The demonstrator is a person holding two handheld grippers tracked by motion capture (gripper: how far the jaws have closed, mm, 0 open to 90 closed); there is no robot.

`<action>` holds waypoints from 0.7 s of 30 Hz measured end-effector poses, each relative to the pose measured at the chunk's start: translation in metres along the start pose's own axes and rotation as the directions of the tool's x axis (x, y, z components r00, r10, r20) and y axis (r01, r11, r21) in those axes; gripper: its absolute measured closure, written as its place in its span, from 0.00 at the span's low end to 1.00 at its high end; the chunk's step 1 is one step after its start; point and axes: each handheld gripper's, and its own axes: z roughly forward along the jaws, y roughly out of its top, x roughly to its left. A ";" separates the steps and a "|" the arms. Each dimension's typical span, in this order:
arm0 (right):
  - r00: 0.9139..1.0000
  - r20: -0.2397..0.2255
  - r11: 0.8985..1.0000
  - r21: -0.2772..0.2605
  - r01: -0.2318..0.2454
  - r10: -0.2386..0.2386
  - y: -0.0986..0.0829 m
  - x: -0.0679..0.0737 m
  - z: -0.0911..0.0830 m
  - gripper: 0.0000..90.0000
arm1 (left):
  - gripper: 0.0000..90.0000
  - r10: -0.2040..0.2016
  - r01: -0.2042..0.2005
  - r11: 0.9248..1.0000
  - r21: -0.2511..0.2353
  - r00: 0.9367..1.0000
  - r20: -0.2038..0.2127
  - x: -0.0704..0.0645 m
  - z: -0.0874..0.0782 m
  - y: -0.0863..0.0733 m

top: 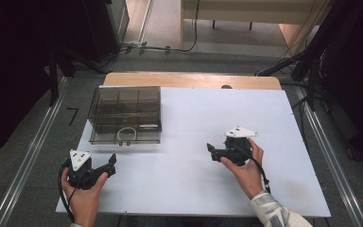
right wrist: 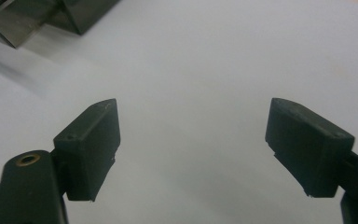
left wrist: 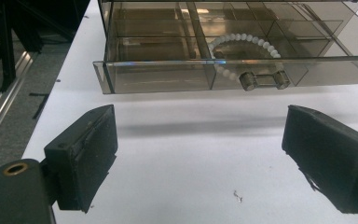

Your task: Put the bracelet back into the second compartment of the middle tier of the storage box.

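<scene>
A smoky transparent organiser box (top: pixel 125 115) with divided compartments stands at the table's left rear; its front face (left wrist: pixel 177 74) carries a white beaded loop handle (left wrist: pixel 242 49). My left gripper (top: pixel 109 165) rests low near the front left corner of the table, open, jaws wide apart and pointing at the box front (left wrist: pixel 200 158). My right gripper (top: pixel 211 152) sits right of centre, open with nothing between its jaws (right wrist: pixel 193 144), pointing left. A corner of the box (right wrist: pixel 37 16) shows at the upper left in the right gripper view.
The white board (top: pixel 198 142) lies over a wooden table (top: pixel 194 80). Metal rails (top: pixel 28 156) run along the floor on both sides. Dark stands and cables (top: pixel 307 61) crowd the far right and left.
</scene>
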 end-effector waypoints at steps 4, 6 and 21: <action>0.999 0.031 1.000 0.013 -0.020 0.020 -0.013 -0.020 -0.013 0.17 | 0.12 0.004 -0.004 1.000 0.004 1.000 -0.003 -0.001 0.001 0.000; 0.999 0.038 0.999 0.020 -0.030 0.030 -0.021 -0.030 -0.019 0.16 | 0.12 0.005 -0.005 1.000 0.007 1.000 -0.007 -0.001 0.001 0.000; 0.978 0.173 0.986 0.094 -0.137 0.119 -0.075 -0.097 -0.068 0.14 | 0.12 0.001 -0.001 1.000 0.006 1.000 -0.019 0.000 0.002 0.001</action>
